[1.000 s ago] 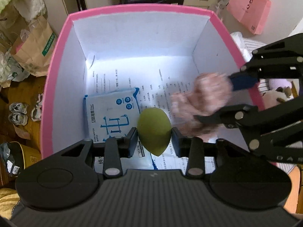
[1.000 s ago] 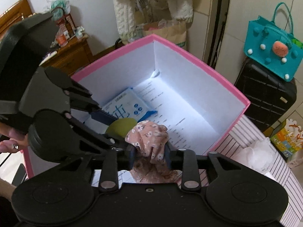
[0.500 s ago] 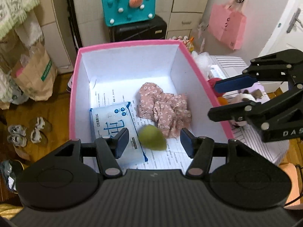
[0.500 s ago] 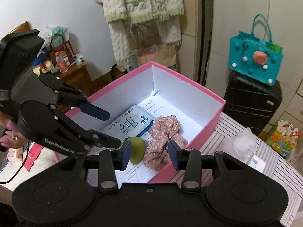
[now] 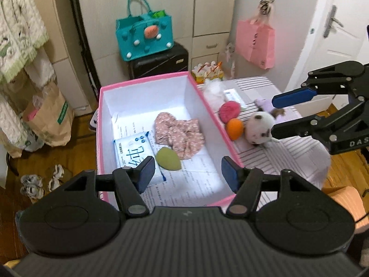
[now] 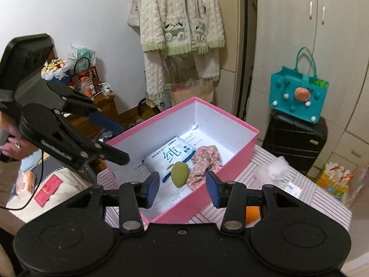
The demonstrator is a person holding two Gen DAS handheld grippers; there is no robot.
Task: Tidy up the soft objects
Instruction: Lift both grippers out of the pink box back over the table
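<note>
A pink box (image 5: 147, 78) with white walls stands on a striped table. In it lie a green egg-shaped sponge (image 5: 168, 159), a floral pink cloth (image 5: 178, 133) and a white pack of wipes (image 5: 133, 150). My left gripper (image 5: 188, 170) hovers above the box's near end, its jaws opening with nothing between them. My right gripper (image 5: 273, 118) hangs to the right over a white plush toy (image 5: 259, 127). Its jaws are opening too and hold nothing. In the right wrist view the sponge (image 6: 180, 174) and cloth (image 6: 205, 161) lie past my right gripper (image 6: 182, 185).
Right of the box on the striped cloth (image 5: 288, 154) lie a red ball (image 5: 229, 110), an orange ball (image 5: 234, 128) and white fluff (image 5: 213, 90). Behind stands a black suitcase (image 5: 159, 63) with a teal bag (image 5: 145, 39). A brown paper bag (image 5: 49, 117) sits on the floor.
The left gripper let go of the green sponge and the right let go of the floral cloth; both now lie in the box. Both grippers drew back and up, jaws widening.
</note>
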